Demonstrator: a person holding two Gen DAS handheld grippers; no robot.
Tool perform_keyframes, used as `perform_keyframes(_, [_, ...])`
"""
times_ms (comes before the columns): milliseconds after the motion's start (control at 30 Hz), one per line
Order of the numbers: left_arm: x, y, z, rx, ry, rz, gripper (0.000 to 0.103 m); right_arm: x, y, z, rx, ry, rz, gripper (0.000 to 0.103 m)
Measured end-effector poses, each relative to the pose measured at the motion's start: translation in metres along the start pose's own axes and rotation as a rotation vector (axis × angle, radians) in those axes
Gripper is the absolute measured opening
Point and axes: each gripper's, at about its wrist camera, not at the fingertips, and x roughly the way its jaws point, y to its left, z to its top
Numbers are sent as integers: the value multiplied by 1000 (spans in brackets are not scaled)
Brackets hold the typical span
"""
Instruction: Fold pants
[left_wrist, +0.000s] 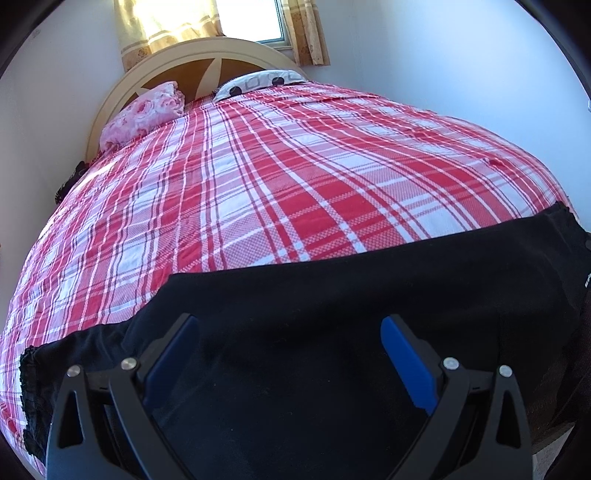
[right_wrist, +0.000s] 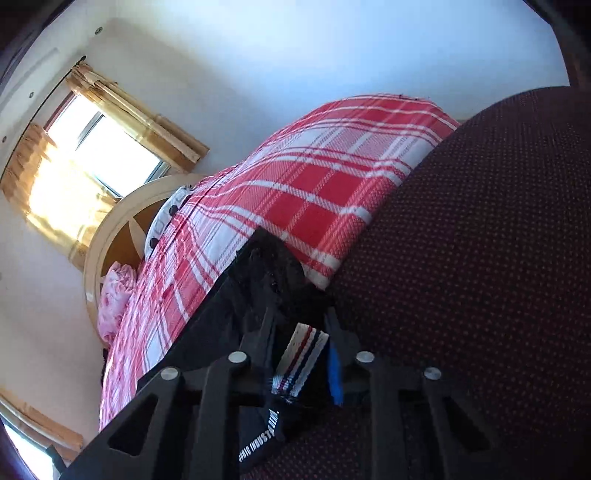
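Observation:
Black pants (left_wrist: 332, 295) lie flat across the near edge of the bed, on the red and white plaid cover (left_wrist: 258, 166). My left gripper (left_wrist: 290, 325) hovers just above the pants, its blue-padded fingers (left_wrist: 402, 354) wide apart with nothing between them. In the right wrist view my right gripper (right_wrist: 299, 325) is shut on the pants' waistband (right_wrist: 273, 273), next to a white striped label (right_wrist: 301, 358). The pants (right_wrist: 221, 317) trail left from it along the bed edge.
A dark red dotted fabric surface (right_wrist: 480, 258) fills the right side of the right wrist view, close to the gripper. A pink floral pillow (left_wrist: 144, 110) and a spotted pillow (left_wrist: 258, 81) lie by the headboard (left_wrist: 192, 55). A curtained window (left_wrist: 221, 22) is behind.

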Motion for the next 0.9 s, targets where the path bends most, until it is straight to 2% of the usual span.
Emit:
perform_keyframes(133, [0, -1, -1, 11, -1, 3, 101, -4, 1, -3, -21, -17, 4, 18])
perform_keyframes(233, [-4, 6, 0, 7, -15, 17, 101, -10, 20, -6, -71, -45, 8, 17])
perform_keyframes(400, [-16, 34, 1, -45, -51, 49, 101, -32, 100, -17, -224, -76, 95, 17])
perform_keyframes(500, [-25, 58, -3, -91, -68, 76, 101, -44, 159, -40, -336, -66, 196, 17])
perform_keyframes(600, [-34, 84, -14, -130, -80, 112, 101, -40, 220, -79, -452, -5, 298, 16])
perform_keyframes(700, [-41, 109, -27, -172, -84, 139, 101, -24, 276, -138, -572, 114, 403, 16])
perform_keyframes(833, [-44, 138, -45, -219, -77, 175, 101, -5, 335, -233, -821, 199, 435, 16])
perform_keyframes(900, [-43, 151, -55, -248, -68, 177, 101, -1, 352, -274, -941, 185, 416, 16])
